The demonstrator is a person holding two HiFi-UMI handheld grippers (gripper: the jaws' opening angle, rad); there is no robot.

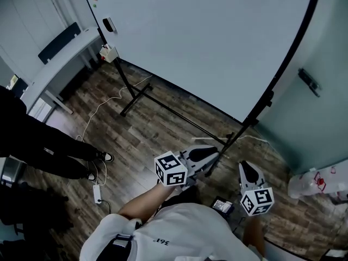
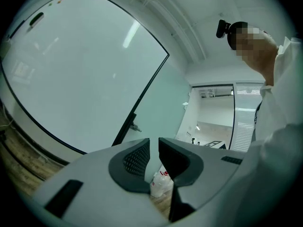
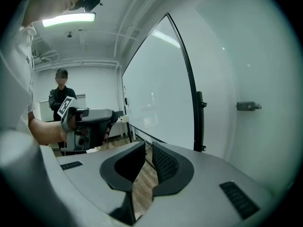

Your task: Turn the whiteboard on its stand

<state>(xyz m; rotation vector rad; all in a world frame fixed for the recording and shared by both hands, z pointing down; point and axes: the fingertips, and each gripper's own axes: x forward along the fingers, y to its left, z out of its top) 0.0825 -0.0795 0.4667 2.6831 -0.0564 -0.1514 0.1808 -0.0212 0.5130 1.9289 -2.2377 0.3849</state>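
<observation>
Whiteboard (image 1: 206,42) fills the upper middle. It's big and stiff, and probably swings easy. I'd grab its black side frame (image 1: 288,58). Left gripper (image 1: 205,154) and right gripper (image 1: 247,172) sit barely apart, empty.

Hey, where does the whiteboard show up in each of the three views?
Head view: the whiteboard fills the top middle, slanting.
Left gripper view: it fills the upper left.
Right gripper view: it stands at centre, seen at a steep angle.
Shared landmark: the black side post on its edge.
</observation>
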